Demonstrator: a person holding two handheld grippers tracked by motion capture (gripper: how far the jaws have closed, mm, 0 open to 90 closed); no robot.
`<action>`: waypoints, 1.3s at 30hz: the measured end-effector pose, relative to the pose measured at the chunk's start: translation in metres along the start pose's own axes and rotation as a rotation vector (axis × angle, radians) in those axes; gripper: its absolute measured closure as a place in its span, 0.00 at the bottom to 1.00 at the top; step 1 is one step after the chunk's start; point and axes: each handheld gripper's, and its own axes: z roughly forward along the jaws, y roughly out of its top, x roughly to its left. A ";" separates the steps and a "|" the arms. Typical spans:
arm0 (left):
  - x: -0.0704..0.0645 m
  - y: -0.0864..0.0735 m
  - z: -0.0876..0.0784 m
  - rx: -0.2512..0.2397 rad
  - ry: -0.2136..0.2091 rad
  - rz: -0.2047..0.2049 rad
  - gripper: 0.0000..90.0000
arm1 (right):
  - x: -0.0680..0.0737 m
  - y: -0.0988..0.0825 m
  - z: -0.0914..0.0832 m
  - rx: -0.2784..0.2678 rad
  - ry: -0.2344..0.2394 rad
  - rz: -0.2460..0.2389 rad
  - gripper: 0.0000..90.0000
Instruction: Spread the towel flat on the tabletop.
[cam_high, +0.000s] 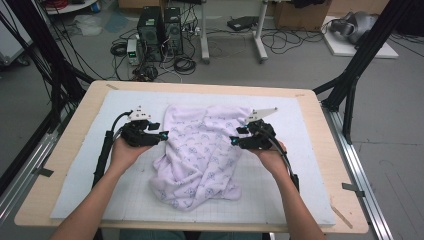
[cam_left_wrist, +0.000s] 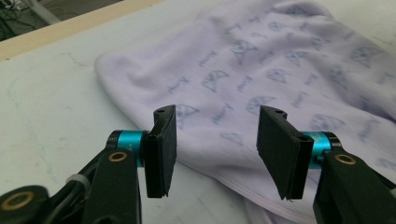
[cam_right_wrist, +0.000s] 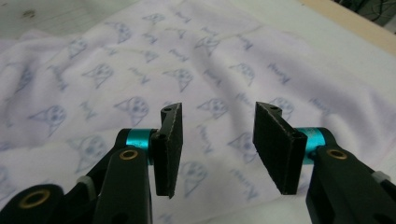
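Grippers, your left (cam_high: 161, 134) and right (cam_high: 234, 140), flanked the crumpled cloth (cam_high: 200, 152) with jaws released, empty, poised to grasp its edges.

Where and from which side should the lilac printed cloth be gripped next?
Judging by its pose, grip the lilac printed cloth at its two far corners, each hand-held gripper coming from its own side: those edges lie flat and exposed on the white mat, while the near end is bunched.

One lilac printed garment (cam_high: 200, 150) lies on one surface (cam_high: 320, 130) — a wooden top bearing one white gridded mat (cam_high: 280, 195). Two tools — the left tool (cam_high: 162, 135) and the right tool (cam_high: 234, 140), two black jaws on each. Two computer towers (cam_high: 161, 32) stand on the floor beyond.
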 end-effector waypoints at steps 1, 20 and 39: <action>-0.010 -0.005 -0.006 -0.009 -0.019 0.015 0.53 | 0.004 -0.005 -0.002 -0.003 0.008 -0.002 0.57; -0.065 -0.045 0.002 0.110 -0.167 0.138 0.70 | 0.064 -0.060 -0.007 0.026 0.126 -0.052 0.54; -0.045 -0.034 -0.022 0.025 -0.108 0.075 0.92 | 0.066 -0.047 -0.009 -0.003 0.133 -0.102 0.90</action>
